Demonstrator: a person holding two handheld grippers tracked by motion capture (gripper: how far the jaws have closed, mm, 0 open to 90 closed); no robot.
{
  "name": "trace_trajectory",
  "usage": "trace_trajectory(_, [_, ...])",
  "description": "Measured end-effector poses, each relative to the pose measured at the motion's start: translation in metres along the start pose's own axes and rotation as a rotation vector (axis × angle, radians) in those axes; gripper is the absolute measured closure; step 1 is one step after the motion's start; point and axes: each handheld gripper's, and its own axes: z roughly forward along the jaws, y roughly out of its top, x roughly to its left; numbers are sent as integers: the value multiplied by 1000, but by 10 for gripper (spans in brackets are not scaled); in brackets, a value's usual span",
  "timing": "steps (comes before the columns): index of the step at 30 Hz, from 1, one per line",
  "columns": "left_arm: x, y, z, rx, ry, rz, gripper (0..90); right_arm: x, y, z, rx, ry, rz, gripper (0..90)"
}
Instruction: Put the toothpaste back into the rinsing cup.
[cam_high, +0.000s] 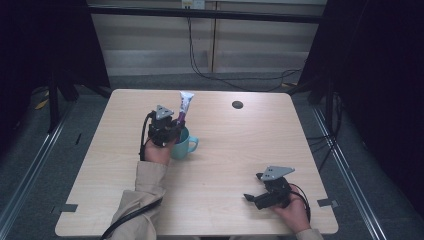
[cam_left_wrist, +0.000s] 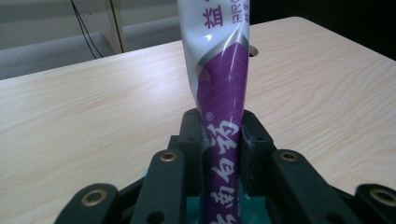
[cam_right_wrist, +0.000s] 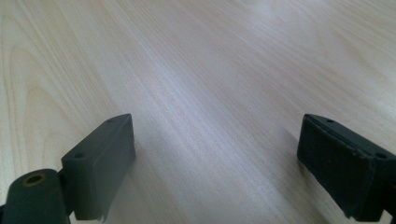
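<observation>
The left gripper (cam_left_wrist: 222, 140) pinched the purple toothpaste tube (cam_left_wrist: 222, 84) over the teal mug (cam_high: 181, 145); the right gripper (cam_right_wrist: 215, 158) stood spread wide, holding nothing.

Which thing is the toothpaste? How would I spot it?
Find the wooden table, then the teal mug left of its middle. The toothpaste tube stands upright in the mug, pinched by the left gripper; nothing else here is tall, white and purple.

high: above, forward-down | claw views: close, low | shared: table (cam_high: 225, 150)
</observation>
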Motion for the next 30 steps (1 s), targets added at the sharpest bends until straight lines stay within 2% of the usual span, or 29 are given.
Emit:
trace_trajectory(15, [2,-7,-2,35,3,0,730,0,0,0,0,0,0,103])
trace_trajectory(21, [1,-10,0,65,4,1,724,0,0,0,0,0,0,104])
trace_trajectory(30, [2,-9,0,70,-6,-3,703,0,0,0,0,0,0,104])
